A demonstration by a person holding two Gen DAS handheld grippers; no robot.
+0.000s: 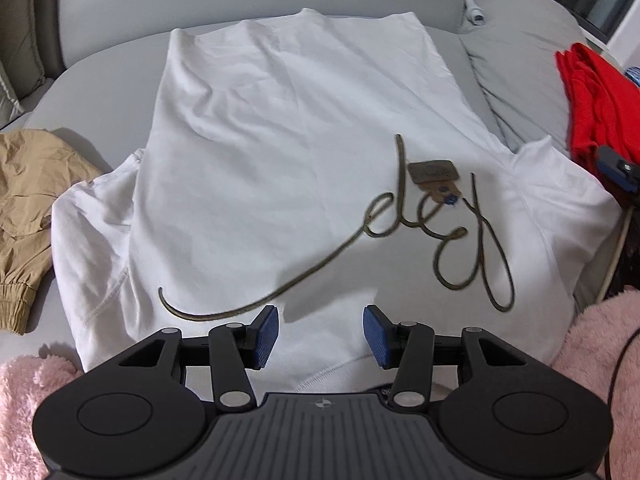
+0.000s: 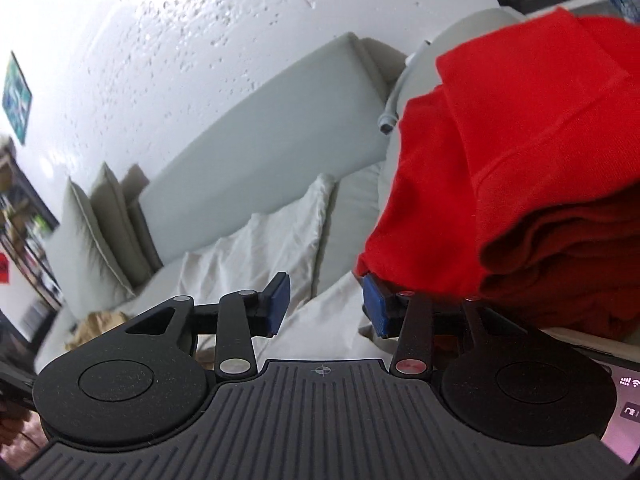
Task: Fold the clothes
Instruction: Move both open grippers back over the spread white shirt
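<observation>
Here, from the left wrist: one white T-shirt [image 1: 304,152] lies spread flat on the grey sofa seat [image 1: 120,60], hem at the far end and collar at the near end, with one short sleeve out to each side. One line of dark cursive lettering [image 1: 400,232] runs across its chest, and one brown hang tag [image 1: 434,172] rests on the cloth just above that lettering. The left gripper [image 1: 320,330] hangs over the near edge of the shirt, its two blue pads [image 1: 266,332] parted with only bare white cloth showing between them; nothing is held. One tan garment [image 1: 28,200] lies crumpled at the left, touching the shirt's left sleeve. One red garment [image 1: 596,108] lies folded at the far right, on one grey cushion [image 1: 520,64]. Pink fleece [image 1: 24,400] fills both near corners.

From the right wrist: the right gripper [image 2: 326,308] points across the sofa, its two blue pads [image 2: 278,304] set apart and gripping nothing. The right-hand pad sits just beside the lower edge of the one red garment [image 2: 520,168], which is stacked in several folded layers at the right; whether they touch cannot be told. The white T-shirt [image 2: 280,236] lies beyond and below the fingers. Two pale cushions [image 2: 96,232] lean at the far left against the sofa back [image 2: 260,132]. One picture [image 2: 17,98] hangs on the white wall [image 2: 200,20].
</observation>
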